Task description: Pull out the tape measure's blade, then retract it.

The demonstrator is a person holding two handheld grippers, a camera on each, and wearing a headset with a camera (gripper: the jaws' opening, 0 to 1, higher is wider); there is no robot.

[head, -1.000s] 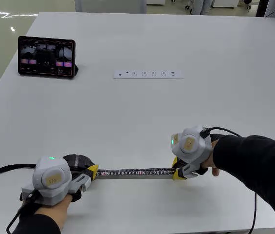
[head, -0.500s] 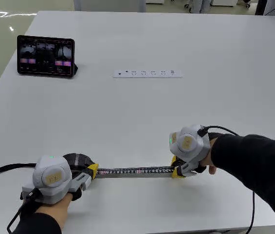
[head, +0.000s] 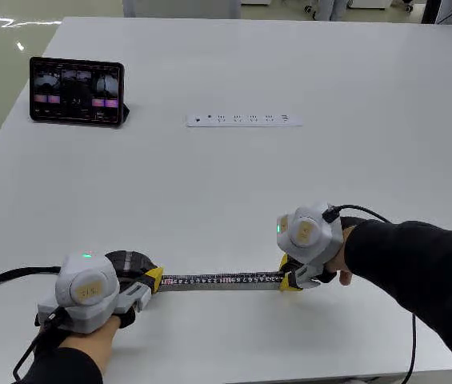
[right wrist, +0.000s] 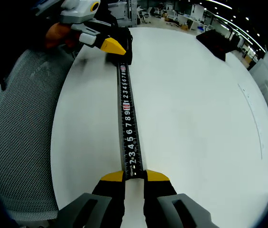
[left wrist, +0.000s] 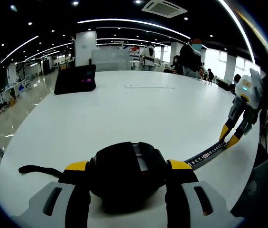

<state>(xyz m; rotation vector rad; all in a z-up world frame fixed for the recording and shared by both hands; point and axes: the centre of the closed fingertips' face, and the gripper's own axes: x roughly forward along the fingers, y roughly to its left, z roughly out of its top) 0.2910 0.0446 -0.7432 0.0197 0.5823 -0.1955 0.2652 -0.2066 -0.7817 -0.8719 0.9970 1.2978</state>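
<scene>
The black tape measure case (head: 130, 265) lies near the table's front left, and my left gripper (head: 147, 282) is shut on it; in the left gripper view the case (left wrist: 128, 168) sits between the yellow-tipped jaws. The blade (head: 222, 280) runs out flat along the table to the right. My right gripper (head: 291, 282) is shut on the blade's end. In the right gripper view the numbered blade (right wrist: 127, 123) stretches from my right gripper (right wrist: 134, 176) up to the left gripper (right wrist: 110, 40). A black wrist strap (head: 22, 274) trails left of the case.
A tablet (head: 76, 91) on a stand is at the back left and a white power strip (head: 243, 120) lies mid-table. A cable (head: 370, 213) runs off the right gripper. The table's front edge is close below both hands. People stand far behind the table (left wrist: 193, 57).
The right gripper has crept slightly left along the blade's line, by a small amount. The left gripper and case have stayed put.
</scene>
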